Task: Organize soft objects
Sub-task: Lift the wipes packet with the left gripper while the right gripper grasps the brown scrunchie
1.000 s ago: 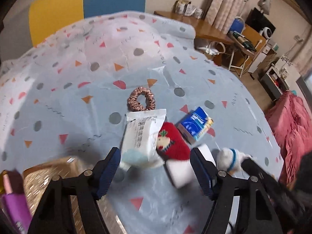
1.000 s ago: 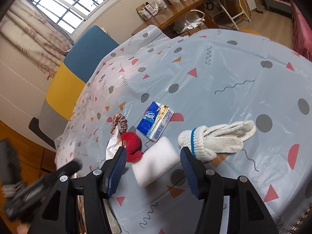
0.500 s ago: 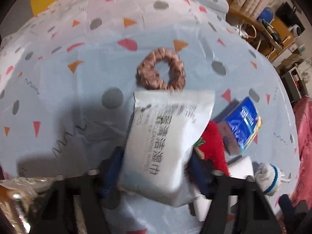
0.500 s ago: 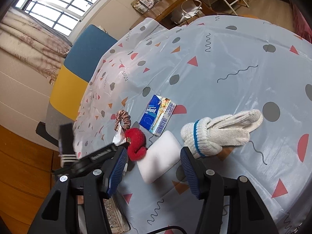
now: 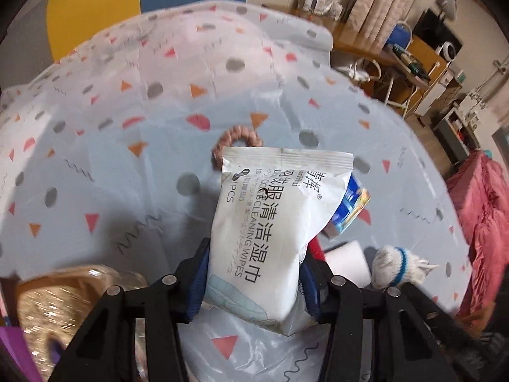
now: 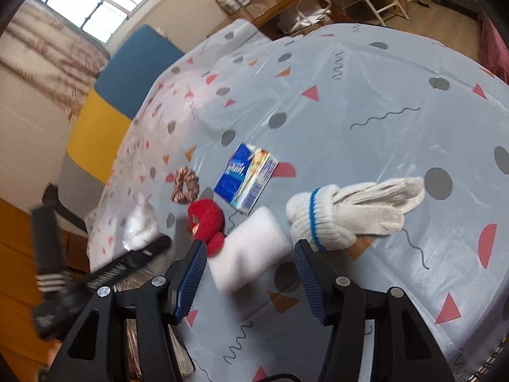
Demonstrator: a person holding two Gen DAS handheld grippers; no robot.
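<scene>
My left gripper [image 5: 254, 278] is shut on a white pack of wet wipes [image 5: 273, 222] and holds it above the patterned tablecloth [image 5: 111, 175]; the pack also shows blurred in the right wrist view [image 6: 140, 222]. My right gripper [image 6: 248, 273] is open and empty, just above a white sponge block [image 6: 251, 258]. On the cloth lie a red sock [image 6: 206, 221], a blue tissue pack [image 6: 245, 180], a brown scrunchie [image 6: 184, 184] and a white knit glove [image 6: 353, 211]. The glove [image 5: 397, 267], tissue pack [image 5: 350, 210] and scrunchie [image 5: 237, 137] also show in the left wrist view.
A woven golden basket [image 5: 57, 312] sits at the table's near left edge, below the left gripper. A yellow and blue chair back [image 6: 108, 102] stands behind the table. A wooden desk [image 5: 366, 51] and folding chair are further back.
My left gripper closed on the wet wipes pack and lifted it off the cloth, uncovering the red sock. My right gripper stayed open and shifted only slightly over the sponge.
</scene>
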